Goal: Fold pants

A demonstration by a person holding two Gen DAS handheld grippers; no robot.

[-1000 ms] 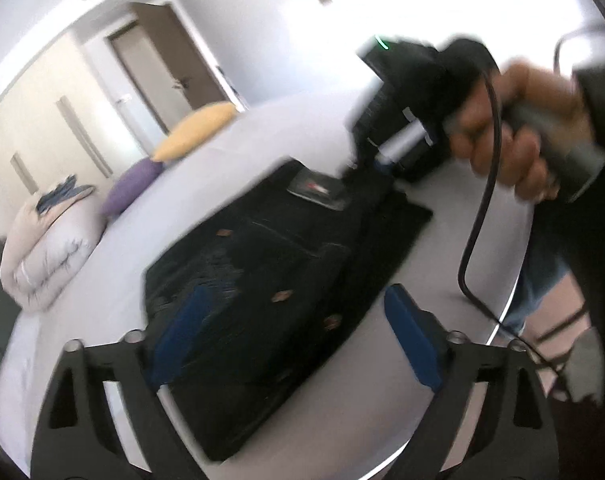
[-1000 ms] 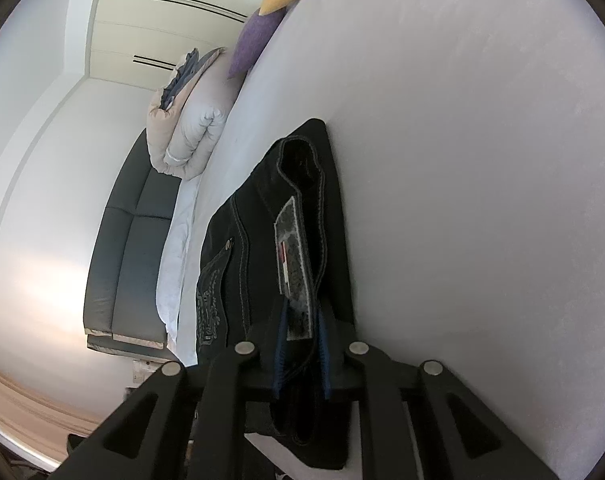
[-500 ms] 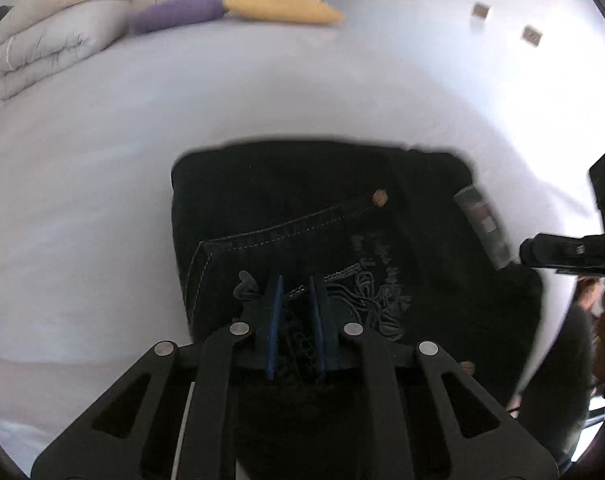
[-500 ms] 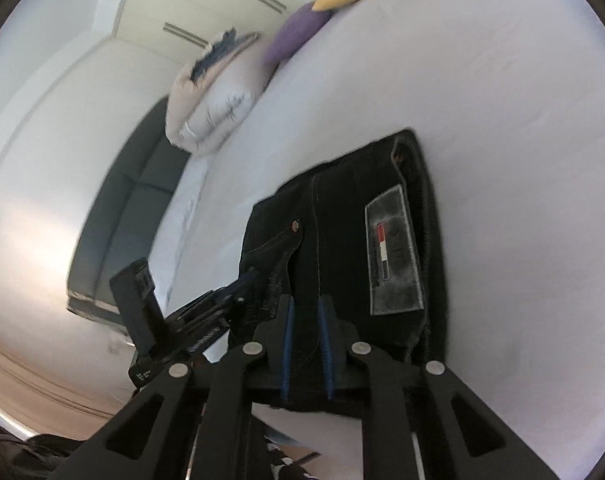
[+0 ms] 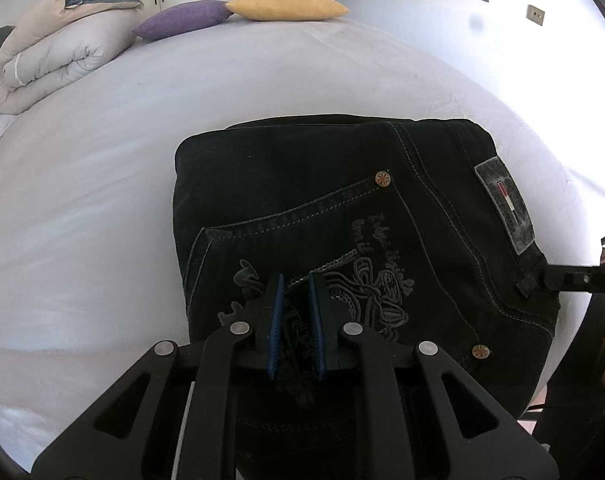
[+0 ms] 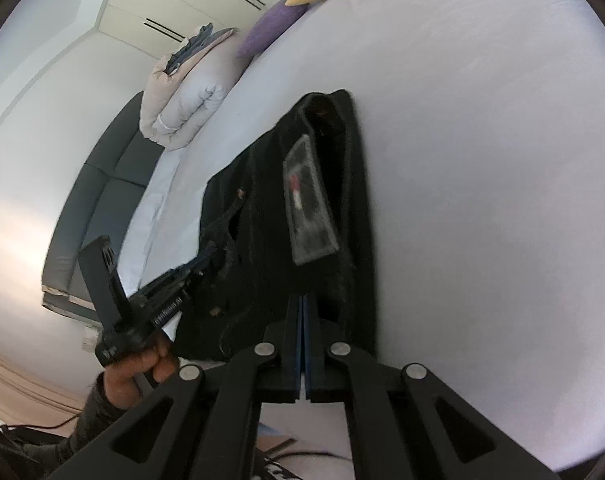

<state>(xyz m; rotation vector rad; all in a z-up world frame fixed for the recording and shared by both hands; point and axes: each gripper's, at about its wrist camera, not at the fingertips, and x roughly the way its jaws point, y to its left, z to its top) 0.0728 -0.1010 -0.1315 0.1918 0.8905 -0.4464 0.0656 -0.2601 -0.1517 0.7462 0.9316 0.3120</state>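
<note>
The black pants (image 5: 342, 216) lie folded into a compact rectangle on the white bed (image 5: 102, 160), back pocket embroidery and grey waist label facing up. My left gripper (image 5: 296, 320) is shut on the pants fabric at the near edge by the embroidered pocket. My right gripper (image 6: 303, 320) is shut on the waistband corner of the pants (image 6: 286, 208), just below the grey label (image 6: 308, 216). It also shows in the left wrist view (image 5: 574, 278) at the right, pinching a belt loop at that corner.
A rolled white duvet (image 5: 50, 52), a purple pillow (image 5: 182, 20) and a yellow pillow (image 5: 286, 6) lie at the bed's far end. A dark sofa (image 6: 98, 208) stands beside the bed. The bed's near edge runs just below both grippers.
A second ago my left gripper was open above the pants; it has come down and shut on the near edge. My right gripper has kept hold while its view tilted.
</note>
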